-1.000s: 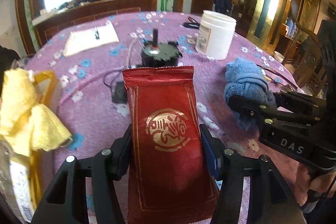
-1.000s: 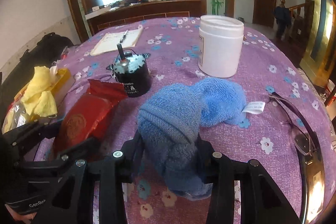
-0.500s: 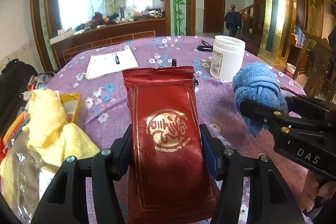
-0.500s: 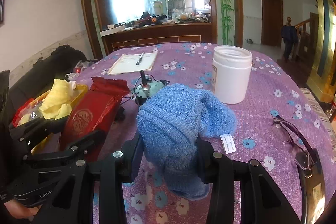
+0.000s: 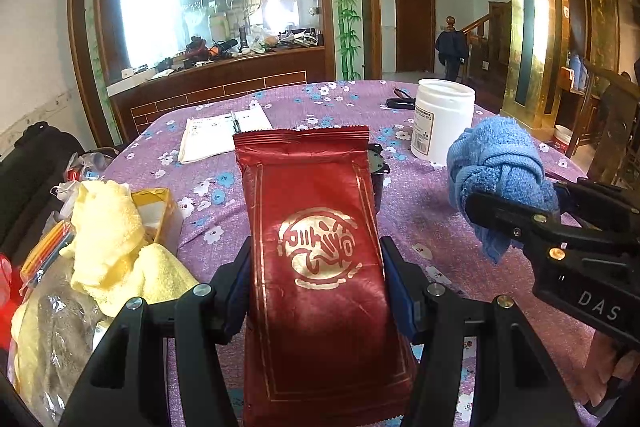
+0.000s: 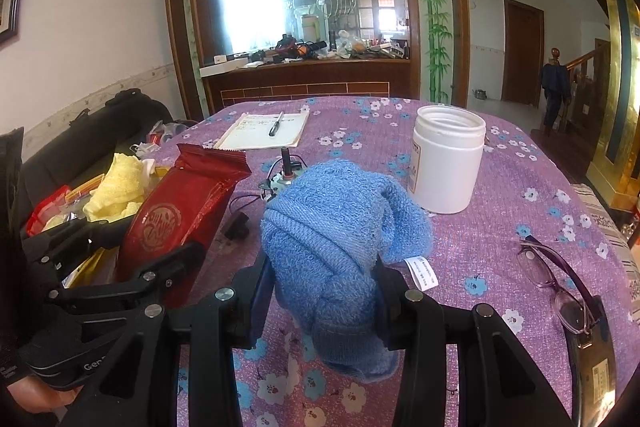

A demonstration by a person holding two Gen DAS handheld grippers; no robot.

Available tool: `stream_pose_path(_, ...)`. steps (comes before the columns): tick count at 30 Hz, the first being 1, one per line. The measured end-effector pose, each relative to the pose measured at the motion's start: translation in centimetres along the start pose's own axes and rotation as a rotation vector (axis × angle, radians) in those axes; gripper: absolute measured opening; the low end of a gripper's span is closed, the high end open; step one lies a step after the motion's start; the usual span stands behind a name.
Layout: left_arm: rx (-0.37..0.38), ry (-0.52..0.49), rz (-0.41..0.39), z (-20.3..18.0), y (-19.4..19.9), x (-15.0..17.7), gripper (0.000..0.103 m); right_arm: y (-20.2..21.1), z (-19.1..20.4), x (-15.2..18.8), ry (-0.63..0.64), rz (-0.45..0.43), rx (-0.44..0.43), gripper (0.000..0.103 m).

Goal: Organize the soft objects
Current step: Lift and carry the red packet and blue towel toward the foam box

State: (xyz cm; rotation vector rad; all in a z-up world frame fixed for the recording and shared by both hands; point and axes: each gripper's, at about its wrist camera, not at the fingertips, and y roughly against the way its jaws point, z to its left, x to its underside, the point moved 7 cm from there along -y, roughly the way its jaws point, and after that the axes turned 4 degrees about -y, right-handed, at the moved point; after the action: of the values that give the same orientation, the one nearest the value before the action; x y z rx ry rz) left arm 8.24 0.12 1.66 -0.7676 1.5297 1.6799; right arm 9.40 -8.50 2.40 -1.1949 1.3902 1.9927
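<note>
My left gripper point(image 5: 316, 283) is shut on a red foil packet point(image 5: 316, 251) with a gold emblem and holds it above the purple flowered table point(image 5: 416, 223). The packet also shows in the right wrist view point(image 6: 180, 211). My right gripper point(image 6: 320, 291) is shut on a bunched blue towel point(image 6: 336, 223) and holds it off the table; the towel shows at the right of the left wrist view point(image 5: 500, 171). A yellow towel point(image 5: 116, 247) lies in a box of soft things at the left point(image 6: 116, 187).
A white jar point(image 6: 448, 163) stands behind the blue towel. A small black motor point(image 6: 280, 179) with wires sits mid-table. A notebook with a pen point(image 6: 268, 131) lies at the back. Glasses point(image 6: 560, 287) lie at the right edge. A yellow carton point(image 5: 160, 211) is beside the yellow towel.
Both grippers have risen with their loads: the packet and the blue towel are higher above the table. The views have tilted up, so more of the room shows.
</note>
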Motion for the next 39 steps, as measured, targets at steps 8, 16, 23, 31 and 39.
stream_pose_path(8, -0.016, -0.004, -0.011, 0.0, 0.3, 0.0, 0.058, 0.3, 0.2, -0.1, 0.012, -0.015, -0.006, 0.045)
stream_pose_path(16, -0.038, -0.012, -0.033, 0.1, 0.9, -0.1, 0.058, 0.8, 0.4, -0.3, 0.022, -0.04, -0.012, 0.045)
stream_pose_path(23, -0.056, -0.017, -0.052, 0.1, 2.0, -0.1, 0.058, 1.2, 0.7, -0.4, 0.034, -0.059, -0.017, 0.045)
stream_pose_path(31, -0.068, -0.014, -0.061, 0.6, 3.5, 0.5, 0.058, 1.4, 0.9, -0.5, 0.043, -0.07, -0.024, 0.045)
stream_pose_path(39, -0.076, -0.005, -0.085, 1.7, 6.2, 0.8, 0.058, 1.1, 1.1, -0.8, 0.036, -0.064, -0.024, 0.045)
